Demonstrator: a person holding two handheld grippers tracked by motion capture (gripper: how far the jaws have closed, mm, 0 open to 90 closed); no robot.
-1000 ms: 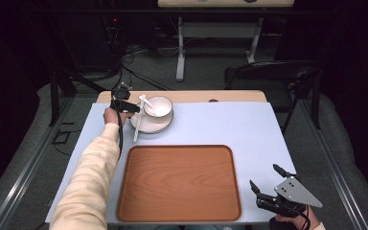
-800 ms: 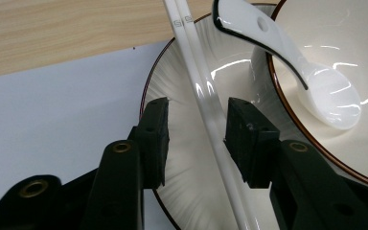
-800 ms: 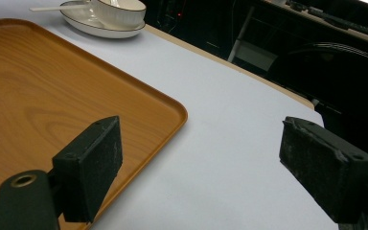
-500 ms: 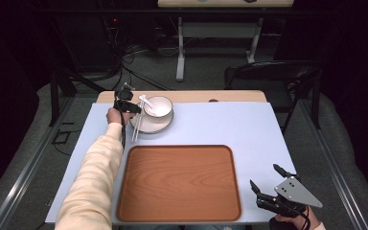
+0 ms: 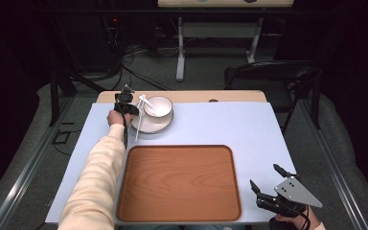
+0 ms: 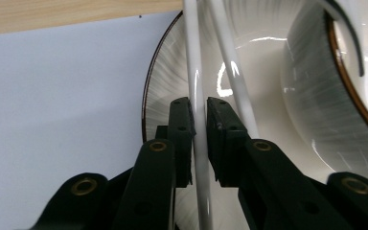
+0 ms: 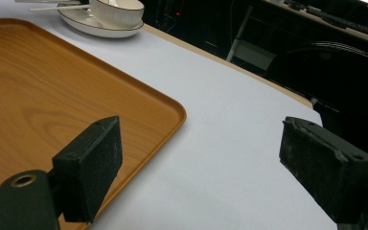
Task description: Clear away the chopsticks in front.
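Two white chopsticks (image 6: pixel 199 110) on plate (image 6: pixel 165 81); left gripper (image 6: pixel 199 120) fingers clamp one.

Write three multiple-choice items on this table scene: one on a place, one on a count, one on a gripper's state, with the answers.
1. Where does the bowl stand?
A. on the plate
B. on the wooden tray
C. on the floor

2. How many white chopsticks cross the plate's rim?
A. one
B. two
C. four

3. How are the left gripper's jaws?
A. wide open
B. shut on a chopstick
C. shut on the bowl's rim

Answers: 1 A, the bowl sits on the plate beyond the tray. 2 B, the left gripper view shows two sticks. 3 B, its jaws, just closing, pinch one stick.
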